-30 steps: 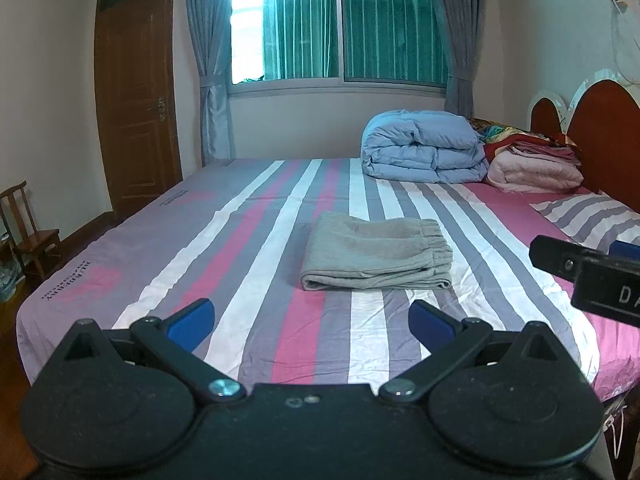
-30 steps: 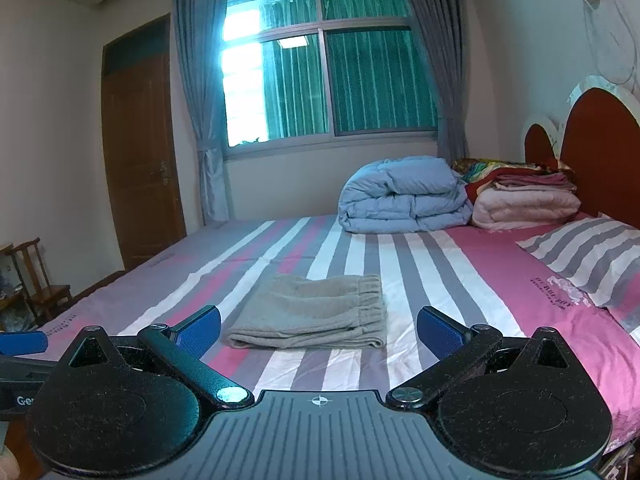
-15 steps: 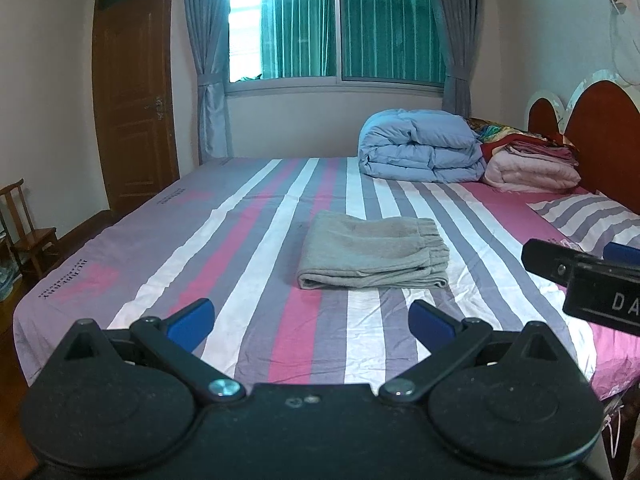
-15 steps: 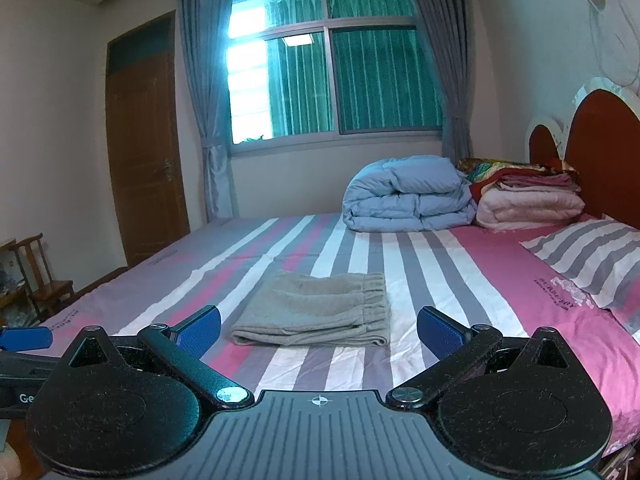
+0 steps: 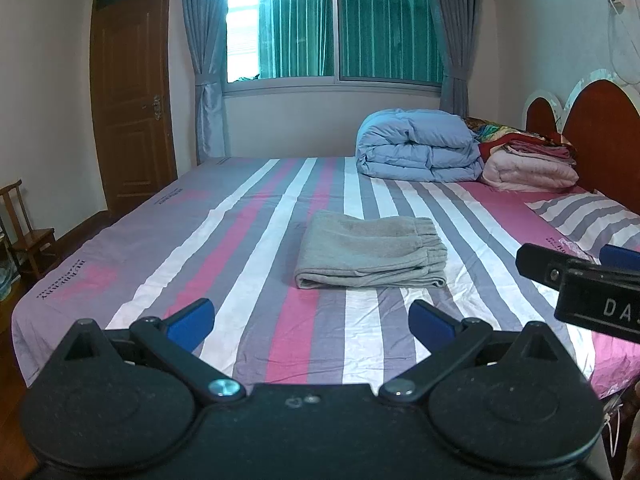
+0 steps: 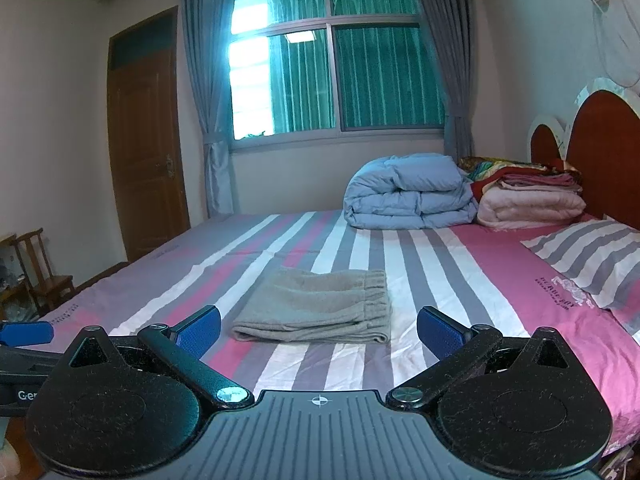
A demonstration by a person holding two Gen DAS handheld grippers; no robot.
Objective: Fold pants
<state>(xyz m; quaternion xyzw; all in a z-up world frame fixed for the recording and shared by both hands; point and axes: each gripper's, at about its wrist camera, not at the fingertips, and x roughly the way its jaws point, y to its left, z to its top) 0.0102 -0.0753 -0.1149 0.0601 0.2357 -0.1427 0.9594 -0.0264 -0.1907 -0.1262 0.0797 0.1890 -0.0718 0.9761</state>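
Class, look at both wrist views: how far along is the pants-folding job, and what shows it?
Done: the grey pants lie as a compact folded stack on the striped bedsheet, waistband to the right. In hand: nothing; the left gripper and right gripper are open, short of the pants. Left: apparently nothing.

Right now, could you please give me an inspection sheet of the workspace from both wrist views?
Surface: striped bed sheet, lightly wrinkled.
Job's things: grey pants folded into a compact rectangle, lying flat mid-bed, waistband to the right.
Clutter: folded blue duvet and pink blanket stack at the far side by the headboard; striped pillow.
Grippers: left gripper open, empty, short of the pants; right gripper open, empty.
Cables: white cord on the wall above the headboard.
Surroundings: curtained window, wooden door, small wooden chair.
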